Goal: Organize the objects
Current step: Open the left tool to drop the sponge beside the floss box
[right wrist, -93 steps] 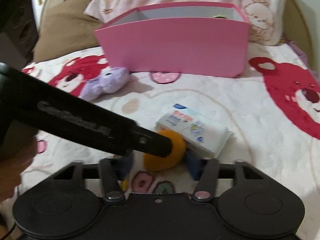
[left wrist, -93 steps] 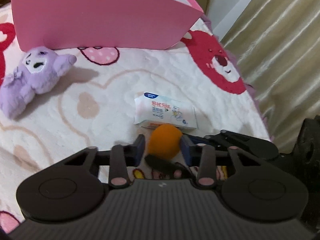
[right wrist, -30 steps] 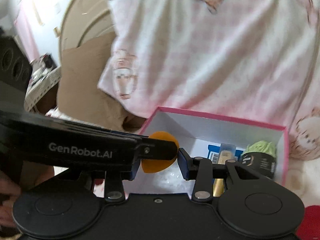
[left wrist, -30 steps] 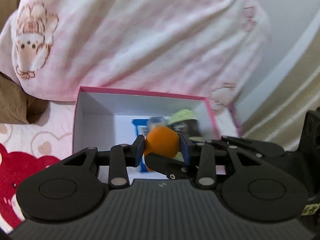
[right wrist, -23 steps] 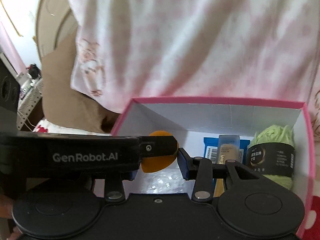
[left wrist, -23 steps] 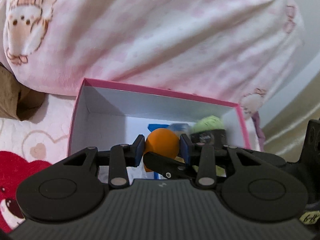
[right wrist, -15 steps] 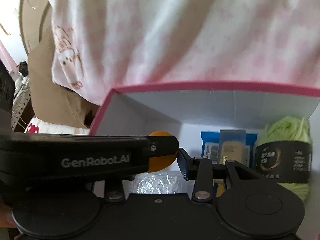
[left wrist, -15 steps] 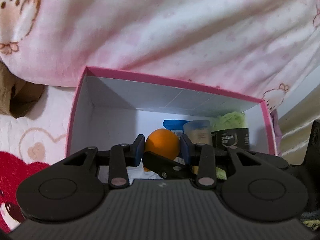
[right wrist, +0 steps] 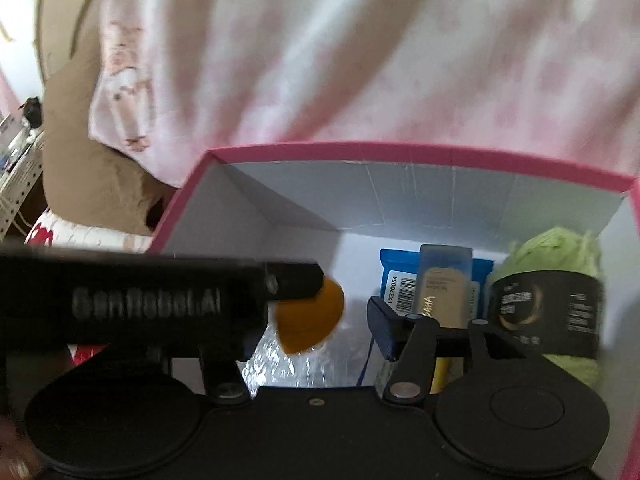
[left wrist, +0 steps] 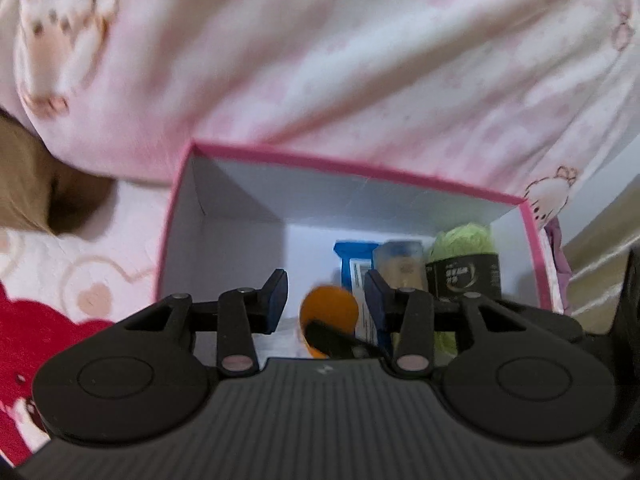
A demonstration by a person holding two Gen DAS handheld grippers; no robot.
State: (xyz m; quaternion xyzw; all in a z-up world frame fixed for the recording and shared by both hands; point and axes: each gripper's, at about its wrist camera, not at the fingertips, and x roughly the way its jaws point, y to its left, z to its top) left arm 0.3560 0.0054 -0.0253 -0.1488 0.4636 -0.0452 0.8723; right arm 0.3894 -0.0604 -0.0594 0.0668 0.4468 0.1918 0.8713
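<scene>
Orange ball (left wrist: 329,308) just got released as I opened both the left gripper (left wrist: 325,294) and right gripper (right wrist: 316,320), jaws clear, ball dropping inside the pink box (left wrist: 360,170), so this item's stowed.

Orange ball (left wrist: 329,309) – round, free of any grip – inside the pink box (left wrist: 360,168).

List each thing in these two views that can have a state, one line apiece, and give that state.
pink box: lidless, partly filled
orange ball: released, inside the box
left tool: jaws just opened, clear of the ball
right tool: jaws just opened, gripping nothing
green yarn: banded, in the box's right end
</scene>
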